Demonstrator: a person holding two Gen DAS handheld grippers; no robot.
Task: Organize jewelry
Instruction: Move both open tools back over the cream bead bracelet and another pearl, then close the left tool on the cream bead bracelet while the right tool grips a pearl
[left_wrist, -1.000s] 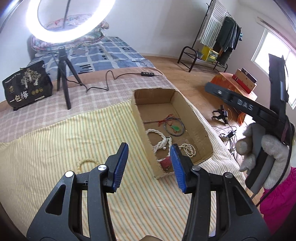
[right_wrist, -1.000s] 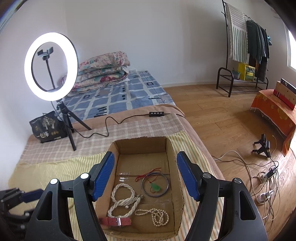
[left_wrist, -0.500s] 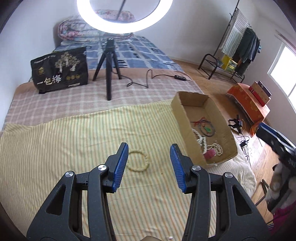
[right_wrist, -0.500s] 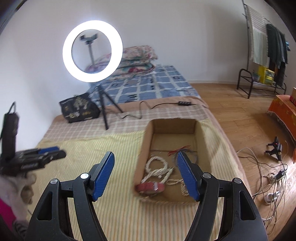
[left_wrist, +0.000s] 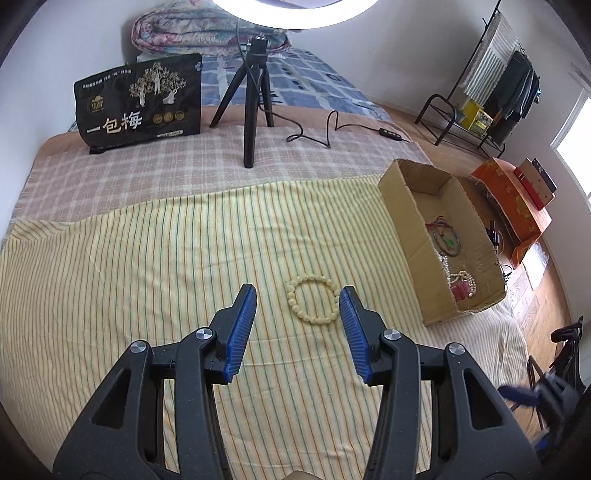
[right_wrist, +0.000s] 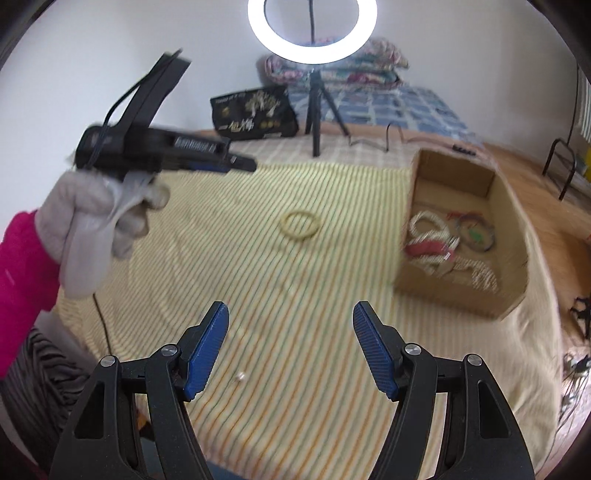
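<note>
Ref. the bed (left_wrist: 122, 258) w/ striped sheet: the cardboard box (left_wrist: 410, 206) sits at its right edge and already holds necklaces etc. One loose item remains, the cream bead bracelet (left_wrist: 313, 300), lying flat on the sheet just ahead of the left claw (left_wrist: 297, 302), which stands part-open, empty; right claw (right_wrist: 291, 325) is wide, empty, well back. Straddle one side of the bead ring w/ the left claw, approx. vertical approach, press lightly into the sheet, then close.

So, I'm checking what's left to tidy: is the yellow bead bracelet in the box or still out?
Out. The yellow bead bracelet lies flat on the striped cloth, apart from the cardboard box, untouched between the open left gripper's fingers.
</note>
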